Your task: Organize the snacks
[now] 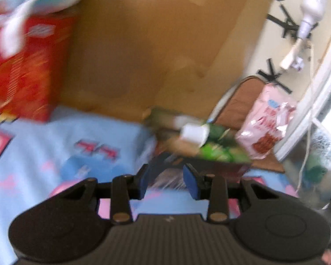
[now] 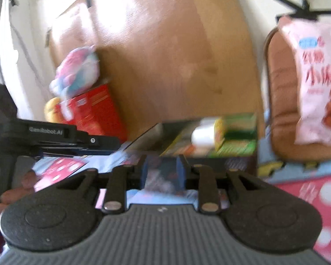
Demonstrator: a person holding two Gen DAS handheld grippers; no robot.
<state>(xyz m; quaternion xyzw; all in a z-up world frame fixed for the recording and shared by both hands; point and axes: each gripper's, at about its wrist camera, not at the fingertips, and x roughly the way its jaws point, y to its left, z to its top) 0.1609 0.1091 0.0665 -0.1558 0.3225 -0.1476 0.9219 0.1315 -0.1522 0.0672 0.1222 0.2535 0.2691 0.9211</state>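
Blue-padded left gripper [image 1: 166, 182] & right gripper [image 2: 163, 173] both spread, empty. Snack tray [image 2: 236, 161] at 12 o'clock: approach slow, square up w/ rim.

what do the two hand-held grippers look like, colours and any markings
Both look the same: a left hand-held gripper and right hand-held gripper with black link arms, silver rivets, two round black discs and a ribbed grey centre plate. The fingers carry blue pads. In the right wrist view, the other gripper's black side shows white lettering, too blurred to read with certainty.
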